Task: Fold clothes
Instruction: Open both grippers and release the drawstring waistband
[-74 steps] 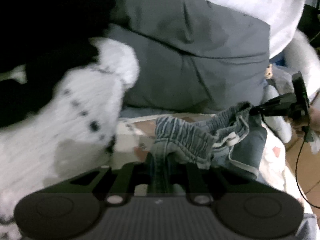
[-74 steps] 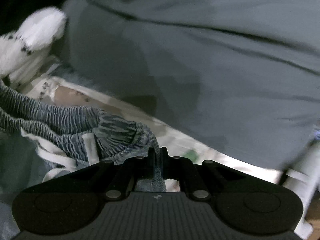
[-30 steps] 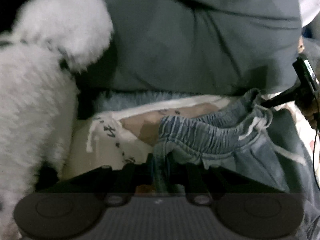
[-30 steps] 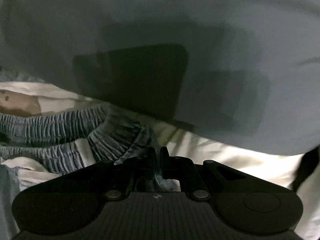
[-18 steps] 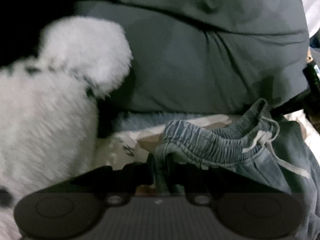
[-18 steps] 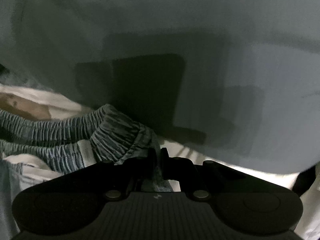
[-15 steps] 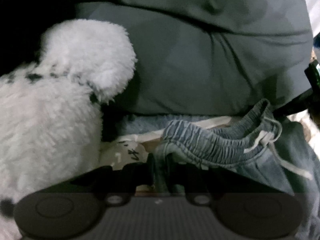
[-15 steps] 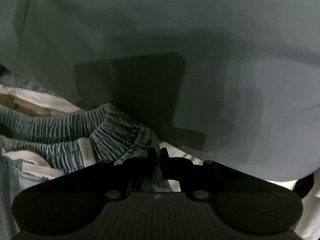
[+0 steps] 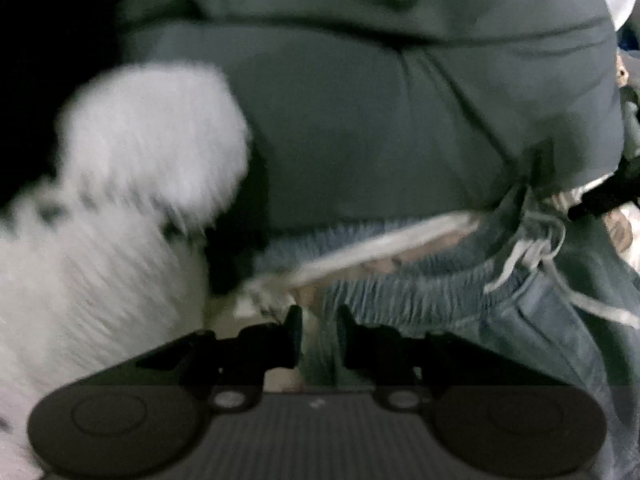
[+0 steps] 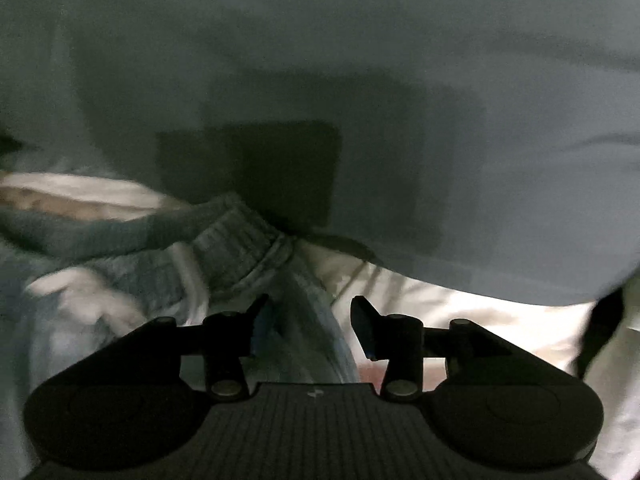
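Observation:
Light blue denim trousers [image 9: 420, 292] with an elastic waistband and a white drawstring [image 9: 528, 248] lie bunched on a pale sheet. My left gripper [image 9: 319, 328] is shut on the waistband's left end, and cloth fills the narrow gap between its fingers. In the right wrist view my right gripper [image 10: 310, 320] stands open, its fingers wide apart. The right end of the trousers [image 10: 236, 240] lies loose between and ahead of them. Part of the right gripper's black body [image 9: 608, 196] shows at the right edge of the left wrist view.
A big grey cushion [image 9: 380, 120] rises just behind the trousers and fills most of the right wrist view [image 10: 360, 60]. A fluffy white plush with dark spots [image 9: 120, 200] crowds the left side. The pale sheet [image 10: 460, 312] shows under the cushion's edge.
My right gripper has opened and let go of the waistband. The left gripper's fingers stand slightly further apart, still with cloth between them. The waistband has stretched out flatter.

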